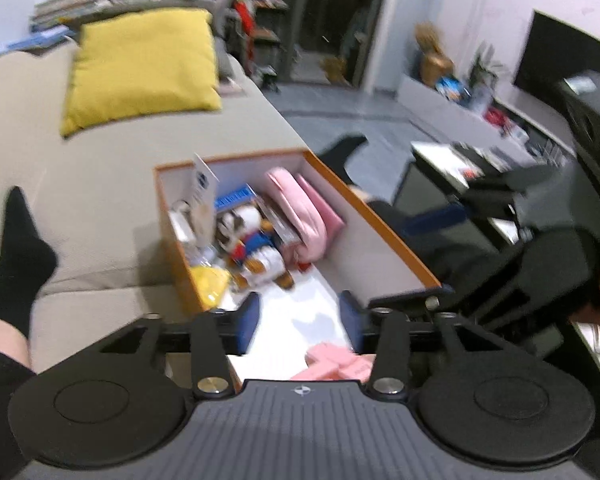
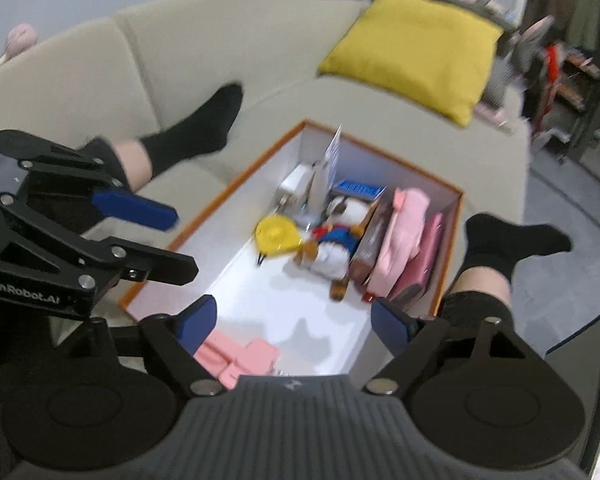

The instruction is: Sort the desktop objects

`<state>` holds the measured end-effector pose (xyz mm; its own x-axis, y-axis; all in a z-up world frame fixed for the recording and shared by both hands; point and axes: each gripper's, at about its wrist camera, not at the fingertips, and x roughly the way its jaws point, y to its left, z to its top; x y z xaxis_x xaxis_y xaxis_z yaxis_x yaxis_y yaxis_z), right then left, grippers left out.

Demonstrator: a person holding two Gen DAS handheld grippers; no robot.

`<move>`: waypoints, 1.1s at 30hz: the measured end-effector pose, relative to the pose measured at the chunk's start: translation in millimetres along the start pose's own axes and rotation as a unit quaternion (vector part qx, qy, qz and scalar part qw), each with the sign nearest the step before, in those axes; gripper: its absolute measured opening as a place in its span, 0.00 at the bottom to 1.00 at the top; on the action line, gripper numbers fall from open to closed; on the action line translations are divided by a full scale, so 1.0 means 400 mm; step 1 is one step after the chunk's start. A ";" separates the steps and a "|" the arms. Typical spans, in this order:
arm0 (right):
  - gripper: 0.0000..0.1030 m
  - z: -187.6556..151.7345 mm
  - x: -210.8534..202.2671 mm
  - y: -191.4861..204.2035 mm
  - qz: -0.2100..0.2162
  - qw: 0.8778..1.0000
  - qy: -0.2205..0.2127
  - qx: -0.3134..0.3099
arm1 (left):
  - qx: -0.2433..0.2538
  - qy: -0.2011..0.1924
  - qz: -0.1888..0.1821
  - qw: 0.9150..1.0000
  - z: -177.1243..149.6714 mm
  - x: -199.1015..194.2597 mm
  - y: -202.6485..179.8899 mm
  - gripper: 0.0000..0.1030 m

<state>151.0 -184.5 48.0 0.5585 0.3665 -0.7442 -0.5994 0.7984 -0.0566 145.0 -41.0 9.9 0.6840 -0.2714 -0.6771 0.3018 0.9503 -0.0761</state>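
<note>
Both grippers hang over the near end of the orange-rimmed box [image 2: 236, 184], tilted down into it, box sitting on the beige sofa [image 2: 260, 60] between the person's black-socked feet. Left gripper [image 1: 300, 320] jaws spread wide, nothing between the blue pads; seen from the right wrist view it comes in from the left side [image 2: 156, 236], fingers apart. Right gripper [image 2: 296, 320] also wide open, empty. Pink blocks [image 2: 236, 354] lie on the box floor just under the near edge. Far end holds duck plush [image 2: 332, 244], yellow disc [image 2: 278, 236], pink pouch [image 2: 404, 240], blue carton [image 2: 358, 190], all packed close. Yellow cushion [image 2: 416, 48] at the sofa back.
</note>
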 end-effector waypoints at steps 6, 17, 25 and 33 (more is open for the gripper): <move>0.91 -0.040 -0.029 0.040 -0.043 0.995 -0.063 0.065 | -0.051 -0.068 0.058 0.995 0.000 -0.052 0.021 0.79; 0.92 -0.127 -0.016 0.109 -0.123 0.977 -0.135 0.111 | -0.072 -0.105 0.130 0.983 -0.081 -0.042 0.018 0.85; 0.92 -0.175 0.020 0.093 -0.120 0.970 -0.136 0.162 | -0.093 -0.060 0.137 0.984 -0.135 0.007 0.032 0.85; 0.92 -0.196 0.081 0.076 -0.085 0.974 -0.101 0.184 | -0.093 -0.032 0.144 0.985 -0.157 0.059 0.041 0.85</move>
<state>105.9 -185.8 -30.0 0.7551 0.2707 -0.5971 -0.2625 0.9594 0.1031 124.3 -22.4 -53.1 0.7650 0.0093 -0.6440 -0.0334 0.9991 -0.0252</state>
